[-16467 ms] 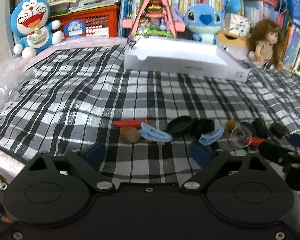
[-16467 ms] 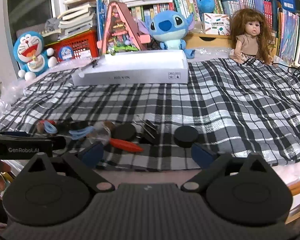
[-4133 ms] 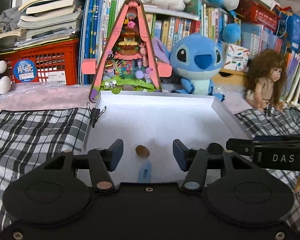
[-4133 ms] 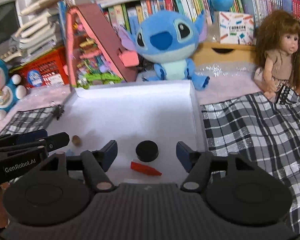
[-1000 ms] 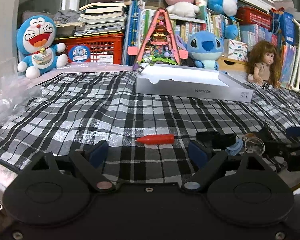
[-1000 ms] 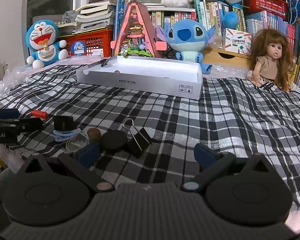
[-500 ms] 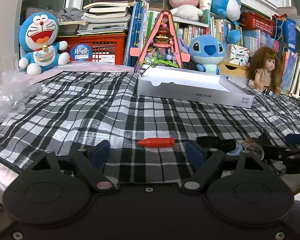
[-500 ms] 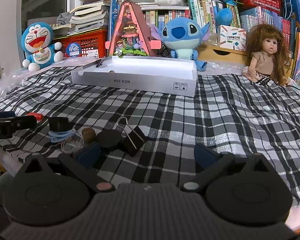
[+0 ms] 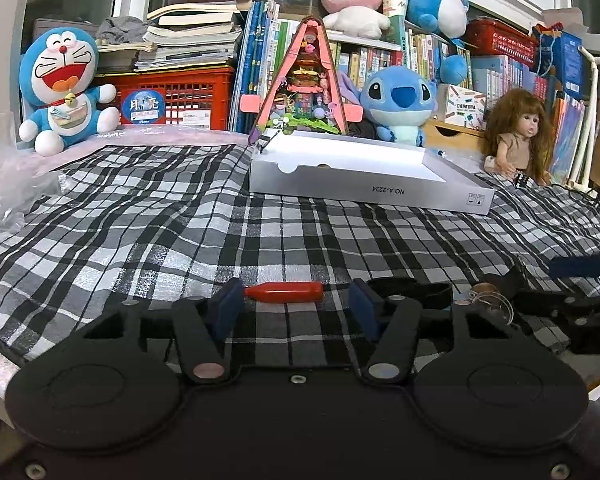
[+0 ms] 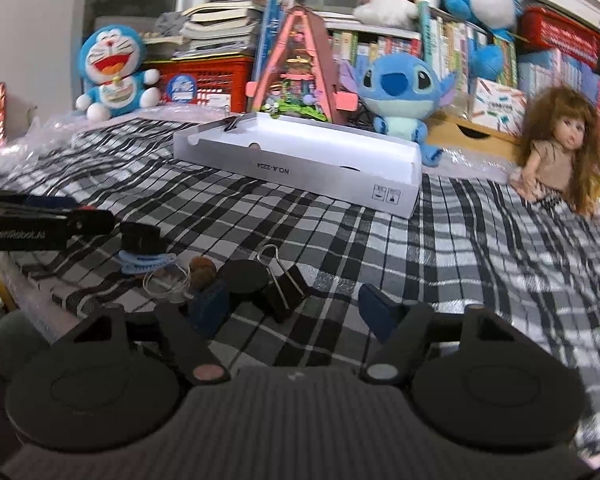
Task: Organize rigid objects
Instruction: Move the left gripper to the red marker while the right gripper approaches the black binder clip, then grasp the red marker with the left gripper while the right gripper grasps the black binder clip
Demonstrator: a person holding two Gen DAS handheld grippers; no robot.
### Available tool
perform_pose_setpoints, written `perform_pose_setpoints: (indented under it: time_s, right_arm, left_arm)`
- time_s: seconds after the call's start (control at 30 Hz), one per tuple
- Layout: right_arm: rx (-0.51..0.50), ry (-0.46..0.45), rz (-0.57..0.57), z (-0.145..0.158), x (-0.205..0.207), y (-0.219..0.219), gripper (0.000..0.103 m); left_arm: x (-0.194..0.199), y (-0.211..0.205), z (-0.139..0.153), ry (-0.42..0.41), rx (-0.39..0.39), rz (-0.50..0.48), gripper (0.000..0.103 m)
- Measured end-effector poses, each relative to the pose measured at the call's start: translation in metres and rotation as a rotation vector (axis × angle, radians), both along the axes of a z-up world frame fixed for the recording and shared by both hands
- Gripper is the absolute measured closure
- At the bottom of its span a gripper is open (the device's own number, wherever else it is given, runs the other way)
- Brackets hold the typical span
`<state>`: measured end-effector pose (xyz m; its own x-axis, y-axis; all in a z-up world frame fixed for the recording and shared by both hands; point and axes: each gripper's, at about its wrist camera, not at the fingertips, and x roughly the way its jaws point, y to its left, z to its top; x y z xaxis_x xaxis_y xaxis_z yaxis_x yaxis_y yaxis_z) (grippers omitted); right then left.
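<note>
A red tapered stick (image 9: 284, 291) lies on the checked cloth between the fingertips of my left gripper (image 9: 296, 308). The jaws are closing; the left pad is at the stick's end and a gap shows at the right pad. My right gripper (image 10: 292, 310) is also closing, with a black disc (image 10: 244, 276) and a black binder clip (image 10: 284, 294) between its fingers; the pads do not press on them. Beside them lie a brown nut (image 10: 202, 268), a clear round cup (image 10: 168, 280), a blue clip (image 10: 146, 260) and a black block (image 10: 140, 238). The white box (image 9: 360, 184) stands further back.
Plush toys, a doll (image 9: 516, 136), a red crate (image 9: 180, 100) and bookshelves line the far side behind the box. Crinkled plastic (image 9: 0, 188) lies at the left. The cloth's near edge (image 9: 4, 344) runs just under my grippers. The other gripper (image 10: 40, 224) reaches in from the left.
Both pairs of jaws have narrowed. The left gripper's fingertips have drawn in around the red stick. The right wrist view has tilted slightly, and its left pad now sits by the black disc.
</note>
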<state>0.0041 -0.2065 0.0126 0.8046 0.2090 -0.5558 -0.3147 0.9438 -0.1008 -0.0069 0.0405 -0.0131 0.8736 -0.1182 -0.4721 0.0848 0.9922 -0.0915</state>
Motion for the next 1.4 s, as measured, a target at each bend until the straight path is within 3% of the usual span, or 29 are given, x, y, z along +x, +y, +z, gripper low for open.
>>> perform_pose_setpoints:
  time_s: [0.2,0.6,0.73,0.9,1.2,1.23,1.3,1.33,1.4]
  right_arm:
    - [-0.054,-0.011,-0.012,0.004,0.003,-0.008,0.024]
    - [-0.09,0.029,-0.25,-0.001,0.022,-0.028,0.024]
    - [-0.042,0.06,-0.339,-0.001,0.03,-0.039,0.024]
    - [0.13,0.082,-0.339,0.007,0.021,-0.045,0.024]
    - [0.188,0.08,-0.341,0.004,0.026,-0.021,0.024]
    - [0.197,0.079,-0.353,0.002,0.027,-0.019,0.024]
    - [0.212,0.073,-0.378,-0.002,0.031,-0.017,0.024]
    - [0.217,0.067,-0.395,-0.004,0.033,-0.015,0.025]
    - [0.215,0.04,-0.433,-0.009,0.034,-0.012,0.042]
  left_arm:
    - [0.0,0.0,0.0,0.0,0.001,-0.001,0.05]
    - [0.001,0.0,-0.002,-0.001,0.003,0.0,0.05]
    - [0.0,0.0,-0.002,-0.001,0.001,0.0,0.05]
    - [0.001,0.001,-0.002,-0.001,0.009,-0.004,0.05]
    - [0.011,0.0,-0.003,-0.016,0.077,0.041,0.051]
    - [0.012,0.0,-0.004,-0.015,0.077,0.04,0.058]
    - [0.013,0.0,-0.004,-0.018,0.071,0.05,0.061]
    - [0.013,-0.001,-0.004,-0.018,0.067,0.053,0.061]
    - [0.013,-0.001,-0.003,-0.019,0.056,0.055,0.061]
